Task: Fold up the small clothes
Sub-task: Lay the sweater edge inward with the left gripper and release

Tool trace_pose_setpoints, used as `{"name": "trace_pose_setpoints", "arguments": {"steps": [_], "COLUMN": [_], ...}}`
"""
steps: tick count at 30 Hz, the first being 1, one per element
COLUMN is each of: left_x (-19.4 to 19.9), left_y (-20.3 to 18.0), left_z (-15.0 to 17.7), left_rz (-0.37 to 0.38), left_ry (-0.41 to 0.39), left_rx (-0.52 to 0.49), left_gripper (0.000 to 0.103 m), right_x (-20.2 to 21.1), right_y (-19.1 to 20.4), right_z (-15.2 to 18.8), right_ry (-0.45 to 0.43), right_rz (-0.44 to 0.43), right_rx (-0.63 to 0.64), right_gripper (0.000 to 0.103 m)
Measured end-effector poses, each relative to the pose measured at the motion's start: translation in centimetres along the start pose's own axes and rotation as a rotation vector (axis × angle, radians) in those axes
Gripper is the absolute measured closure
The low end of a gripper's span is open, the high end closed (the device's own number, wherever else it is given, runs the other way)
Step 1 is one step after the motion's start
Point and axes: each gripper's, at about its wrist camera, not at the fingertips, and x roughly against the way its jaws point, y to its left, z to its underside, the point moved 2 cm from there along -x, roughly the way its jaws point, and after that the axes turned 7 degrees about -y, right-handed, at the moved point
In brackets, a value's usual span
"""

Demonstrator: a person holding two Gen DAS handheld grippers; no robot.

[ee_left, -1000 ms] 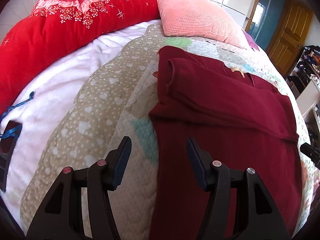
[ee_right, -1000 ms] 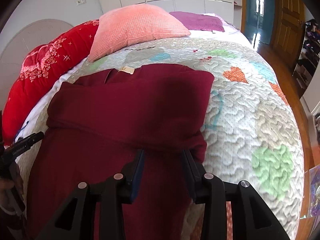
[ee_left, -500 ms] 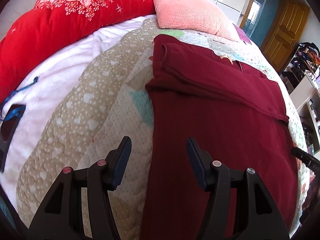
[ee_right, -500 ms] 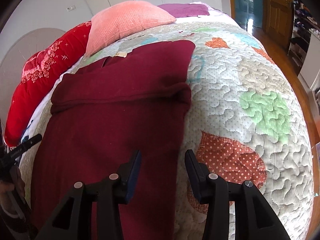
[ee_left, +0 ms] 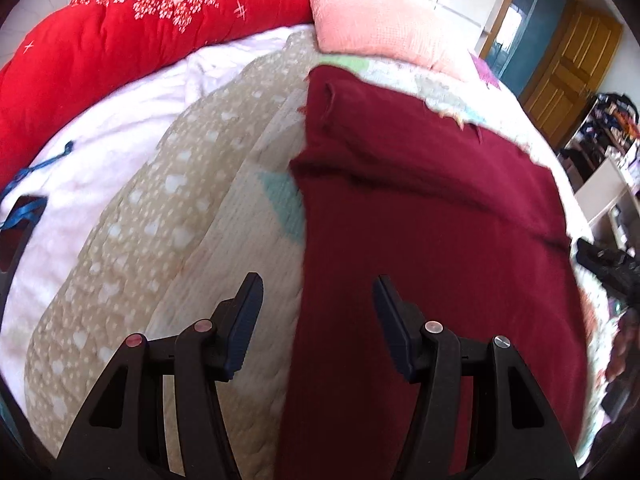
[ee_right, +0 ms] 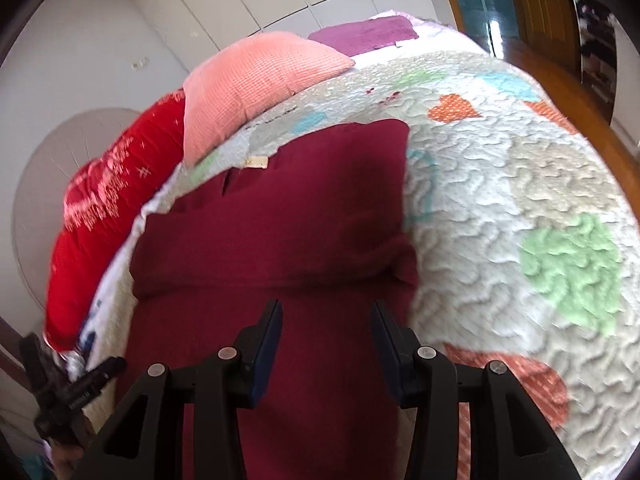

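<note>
A dark red garment (ee_left: pixel 420 240) lies flat on the bed with its top part folded down across its width, a fold line crossing it (ee_right: pixel 280 280). My left gripper (ee_left: pixel 317 282) hovers open over the garment's left edge; one finger is above the quilt, the other above the red cloth. My right gripper (ee_right: pixel 325 306) hovers open over the garment just below the fold, close to its right edge. Nothing is between either pair of jaws. The left gripper (ee_right: pixel 76 384) also shows at the lower left of the right wrist view.
The patchwork quilt (ee_right: pixel 520 200) covers the bed. A red padded quilt (ee_left: pixel 140 40) and a pink pillow (ee_left: pixel 380 24) lie at the head, and a purple cloth (ee_right: pixel 364 34) lies beyond. A white blanket (ee_left: pixel 100 140) lies left. Wooden door (ee_left: pixel 572 60) and cluttered shelves stand right.
The right gripper left the sleeve fold, swung out toward the garment's right edge, then came back over the cloth, rolling, with jaws slightly wider. The left gripper drifted slightly along the left edge.
</note>
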Motion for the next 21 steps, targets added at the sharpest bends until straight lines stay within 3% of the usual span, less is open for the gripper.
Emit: {"name": "trace_pose_setpoints", "arguments": {"steps": [6, 14, 17, 21], "left_x": [-1.2, -4.6, -6.0, -7.3], "left_y": [-1.2, -3.4, -3.7, -3.9], "left_z": [-3.3, -7.4, -8.4, -8.6], "left_rz": [0.007, -0.010, -0.028, -0.041], "left_ry": [-0.038, -0.066, -0.066, -0.046], "left_rx": [0.006, -0.007, 0.003, -0.009], "left_gripper": [0.046, 0.046, 0.046, 0.046], "right_x": [-3.3, -4.0, -3.6, -1.5], "right_y": [-2.9, -6.2, -6.2, -5.7], "right_z": [-1.1, -1.1, -1.3, -1.2], "right_ry": [0.027, -0.050, -0.103, -0.161], "right_rz": [-0.087, -0.167, -0.133, -0.090], "right_rx": [-0.265, -0.512, -0.492, -0.387], "right_gripper": [0.060, 0.061, 0.089, 0.096]}}
